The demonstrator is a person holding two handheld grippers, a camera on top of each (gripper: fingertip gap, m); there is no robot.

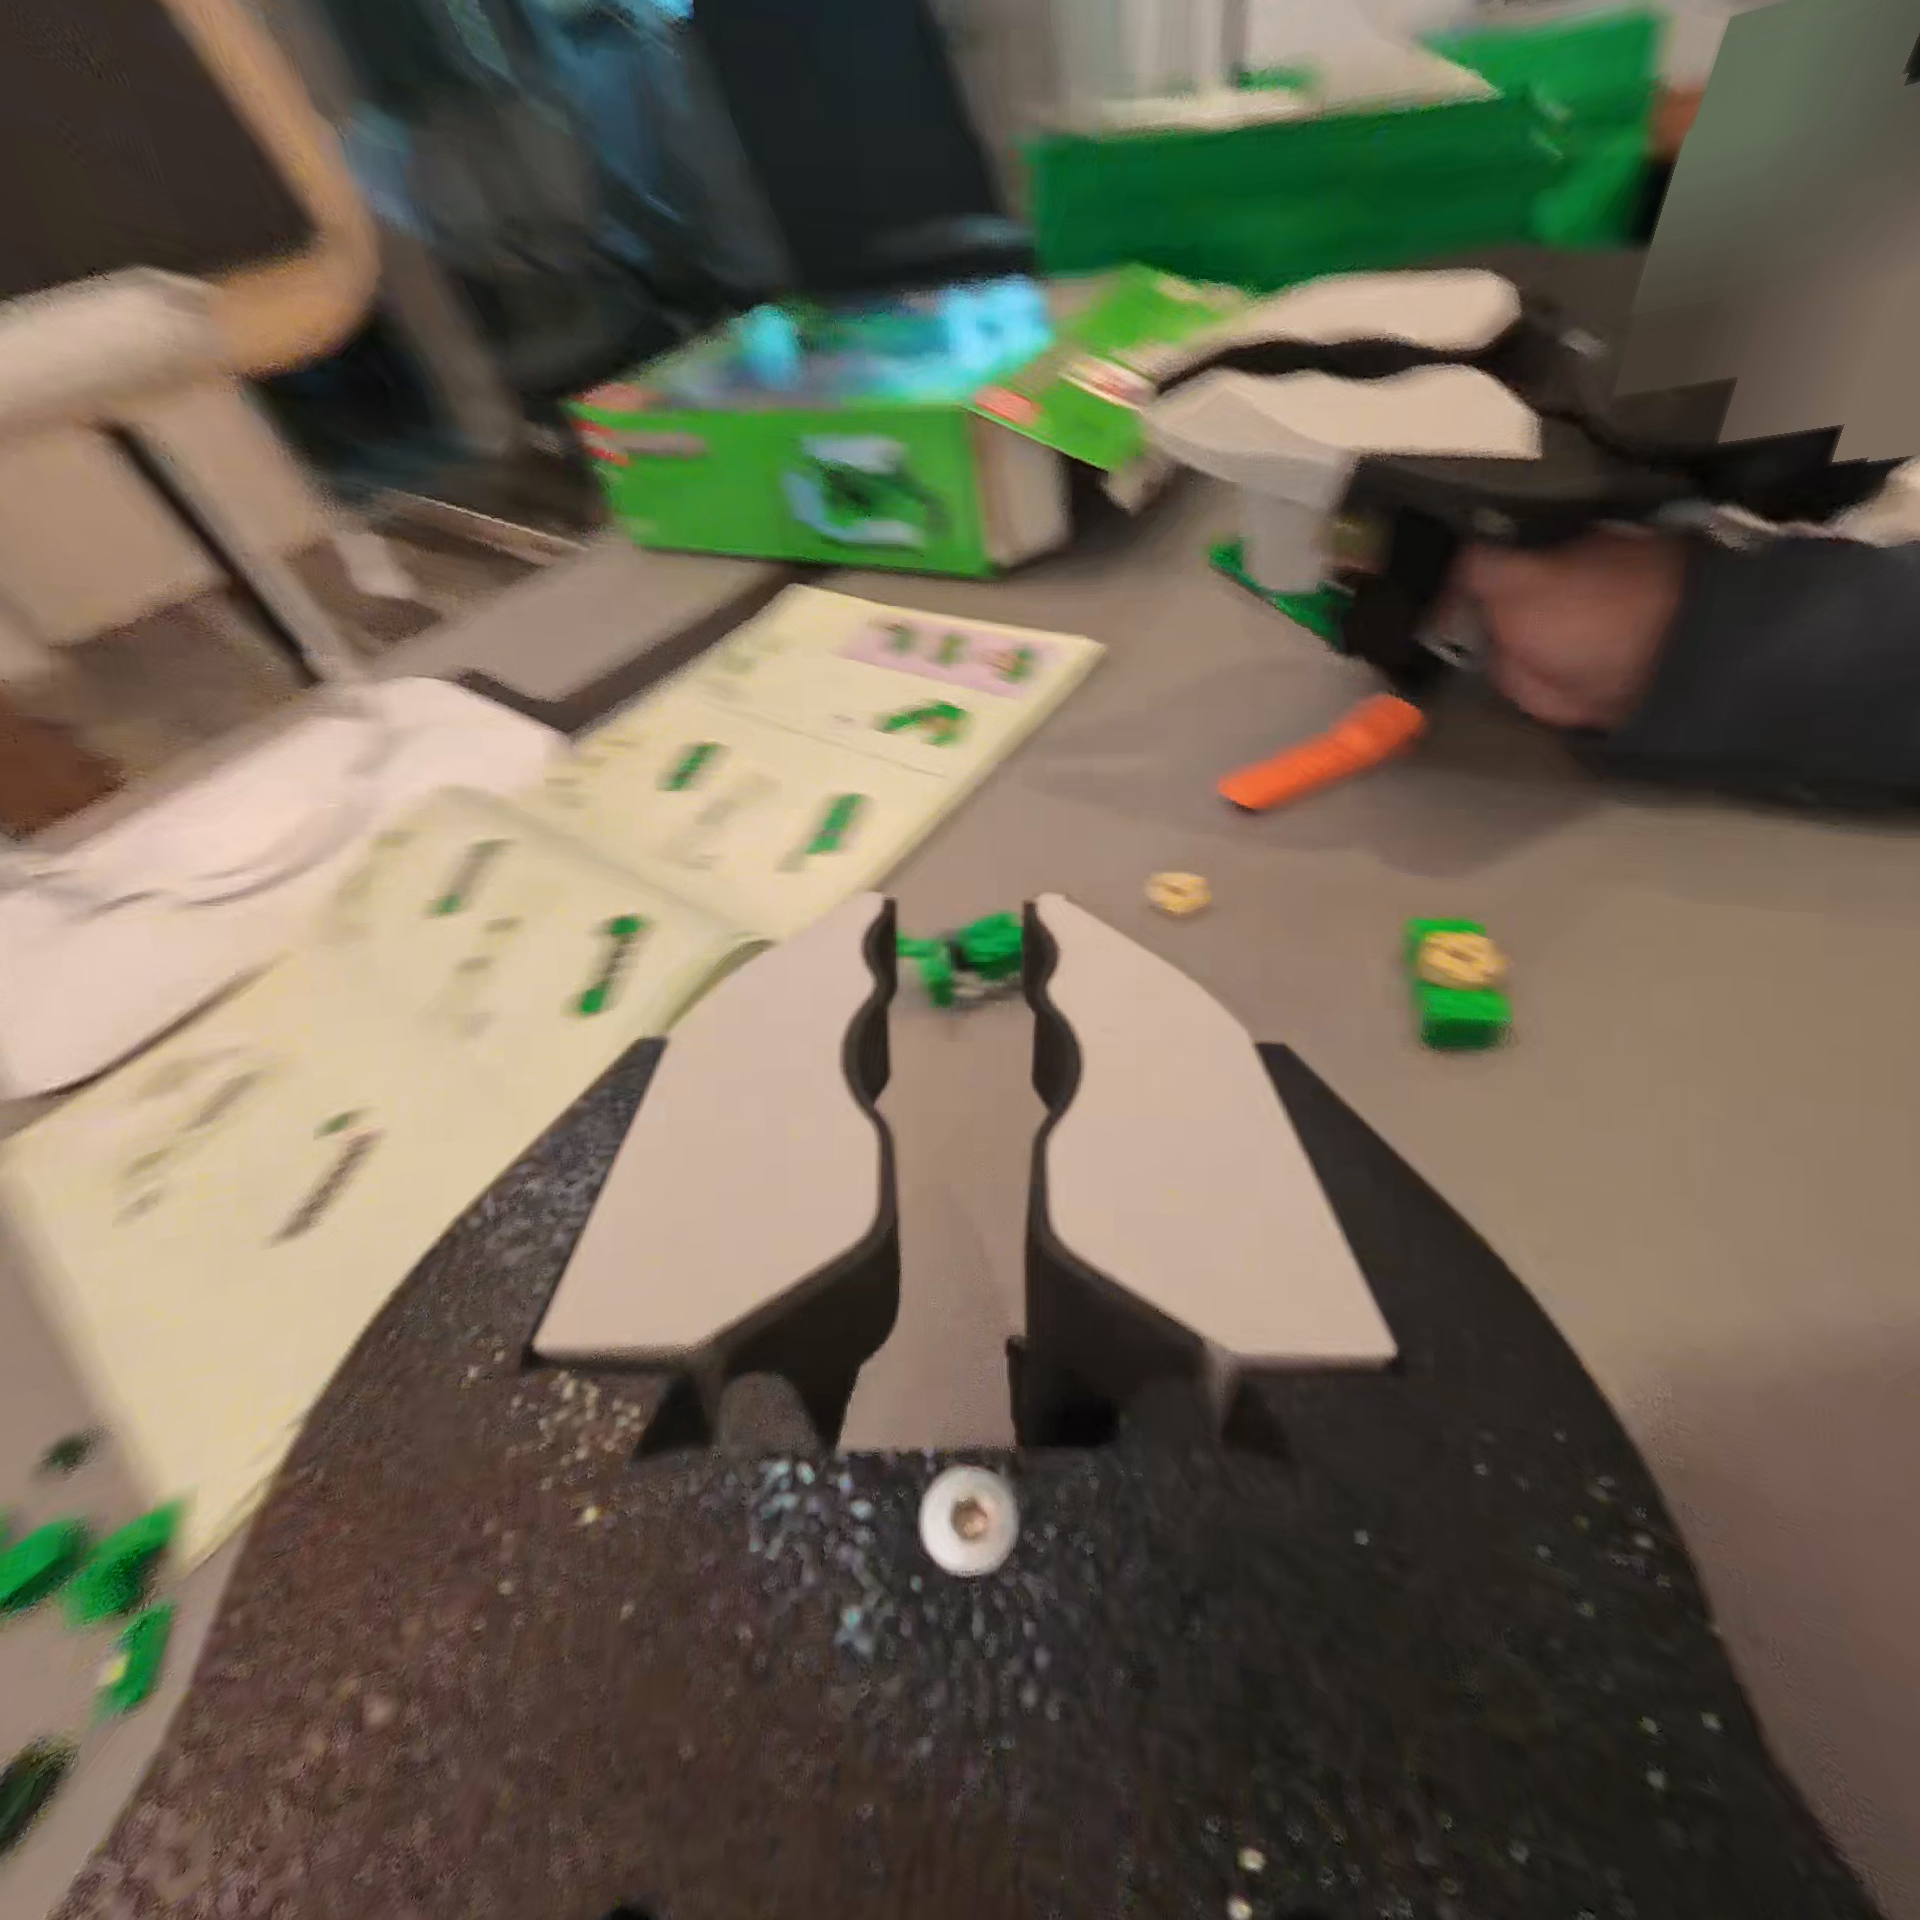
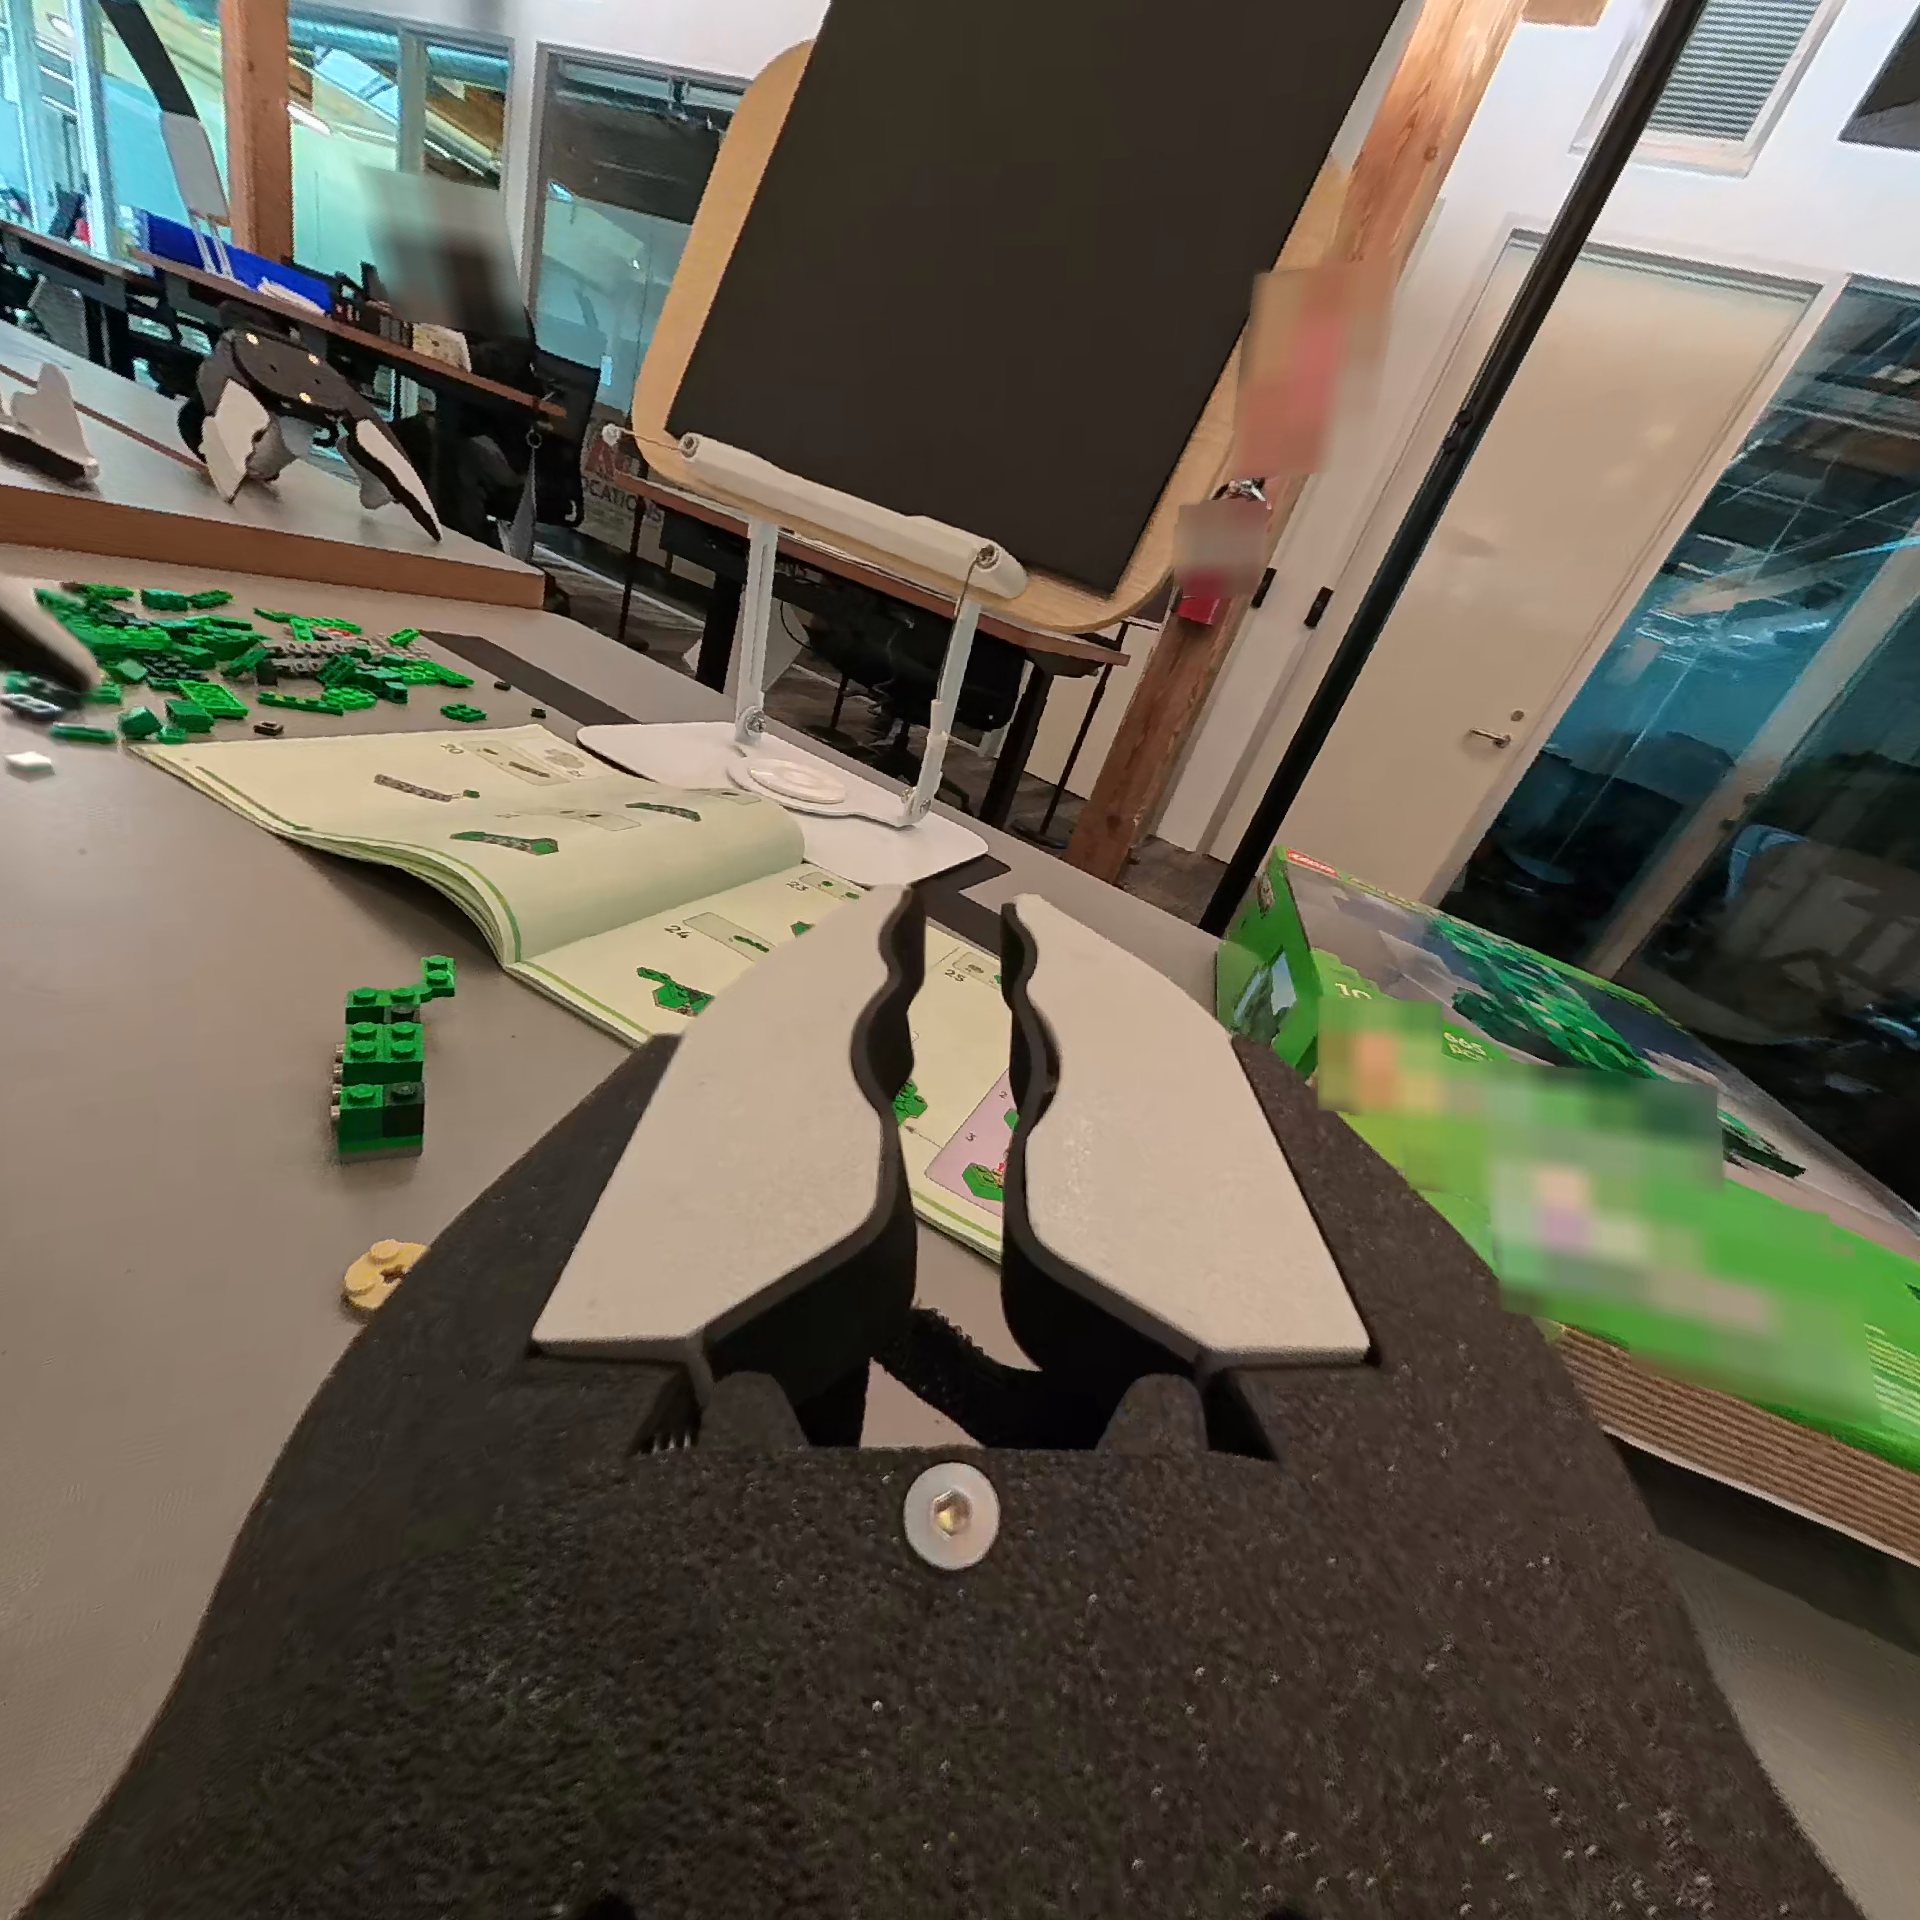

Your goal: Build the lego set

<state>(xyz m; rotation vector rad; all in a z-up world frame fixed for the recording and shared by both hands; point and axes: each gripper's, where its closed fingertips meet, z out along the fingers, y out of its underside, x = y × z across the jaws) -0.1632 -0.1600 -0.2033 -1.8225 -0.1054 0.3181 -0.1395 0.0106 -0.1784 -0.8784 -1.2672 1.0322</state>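
Observation:
My left gripper point(image 1: 961, 914) is open and empty, low over the grey table point(image 1: 1351, 1195). A small green lego piece point(image 1: 966, 961) lies on the table just beyond its fingertips. A green block with a tan round piece on top point(image 1: 1455, 982) and a loose tan round piece point(image 1: 1177, 891) lie to the right. My right gripper point(image 2: 963, 906) is narrowly open and empty above the open instruction booklet point(image 2: 520, 831). It also shows in the left wrist view point(image 1: 1340, 374), held by a hand point(image 1: 1558, 644). A green lego assembly point(image 2: 384, 1070) stands on the table to its left.
An orange brick separator point(image 1: 1325, 750) lies near the hand. The green lego box point(image 2: 1558, 1143) is at the right, a pile of loose green bricks point(image 2: 208, 655) at the far left. A white stand with a dark board point(image 2: 831, 790) stands behind the booklet. White wrapping point(image 1: 208, 831) lies left. About 15 cm separates my left fingertips from my right. To reach the small green lego piece point(image 1: 966, 961) in a straight line is about 8 cm for my left fingers, about 15 cm for my right.

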